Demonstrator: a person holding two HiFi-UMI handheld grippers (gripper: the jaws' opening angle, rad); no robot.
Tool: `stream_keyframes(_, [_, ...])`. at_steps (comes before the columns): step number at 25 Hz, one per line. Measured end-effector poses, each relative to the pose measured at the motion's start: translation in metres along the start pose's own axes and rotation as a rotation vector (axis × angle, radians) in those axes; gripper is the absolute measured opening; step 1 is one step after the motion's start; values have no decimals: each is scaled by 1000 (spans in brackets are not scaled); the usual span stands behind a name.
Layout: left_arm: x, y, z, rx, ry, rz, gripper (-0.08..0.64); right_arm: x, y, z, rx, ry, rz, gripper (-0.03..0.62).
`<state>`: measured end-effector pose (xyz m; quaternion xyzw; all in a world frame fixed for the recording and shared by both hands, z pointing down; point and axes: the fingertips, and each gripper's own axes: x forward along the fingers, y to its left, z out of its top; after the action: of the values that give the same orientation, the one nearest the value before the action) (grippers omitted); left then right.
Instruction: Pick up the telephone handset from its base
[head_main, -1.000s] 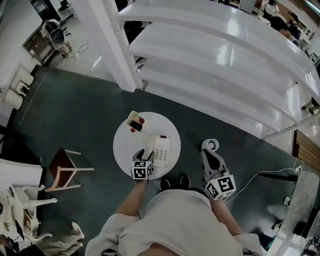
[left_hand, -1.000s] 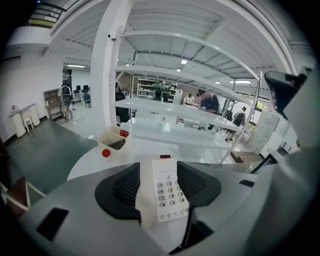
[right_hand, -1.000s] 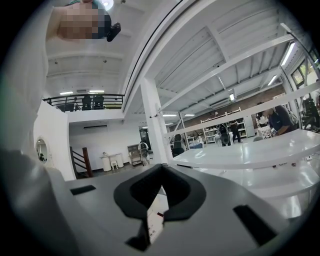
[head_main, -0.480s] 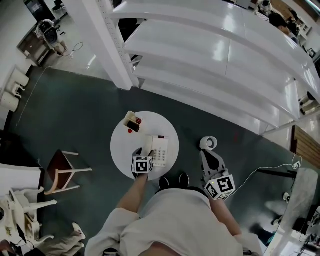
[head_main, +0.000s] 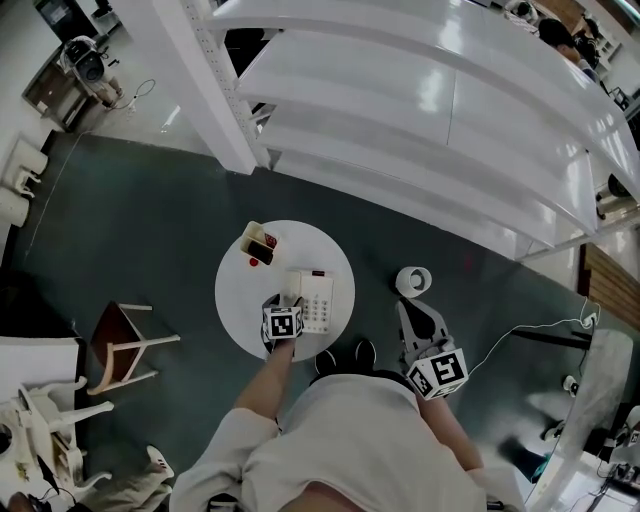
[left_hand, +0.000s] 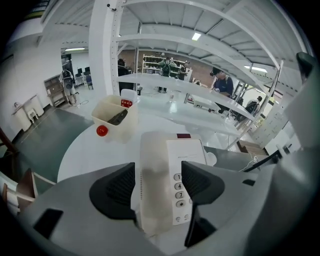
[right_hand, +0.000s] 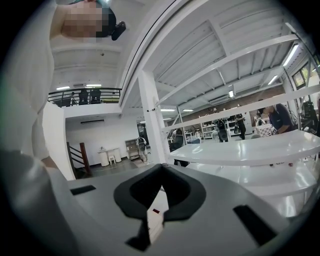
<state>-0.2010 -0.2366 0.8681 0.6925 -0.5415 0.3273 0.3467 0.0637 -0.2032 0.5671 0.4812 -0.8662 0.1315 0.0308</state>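
Your left gripper (left_hand: 158, 187) has dropped astride the cream plastic telephone handset (left_hand: 154, 150), jaws newly spread wide (not yet pinching); it lies cradled on its white keypad base (left_hand: 189, 155) by the round white table's (head_main: 240, 300) near edge, ready for closing. Your right gripper (right_hand: 161, 195) is clenched, empty

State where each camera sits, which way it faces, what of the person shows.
Head view: on the person's head, looking steeply down at the round table; torso, forearms, left gripper and right gripper show.
Left gripper view: on the left gripper, facing down along its open jaws, astride the handset.
Right gripper view: on the right gripper, facing roughly level toward white shelving; closed jaws, clothing at left.
Shared: head and left gripper views both show the telephone.
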Motion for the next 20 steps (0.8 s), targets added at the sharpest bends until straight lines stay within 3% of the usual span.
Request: stream_keyframes(20, [35,8,-14,17,114,45,282,2,-7,-6,-13,42,-21,8])
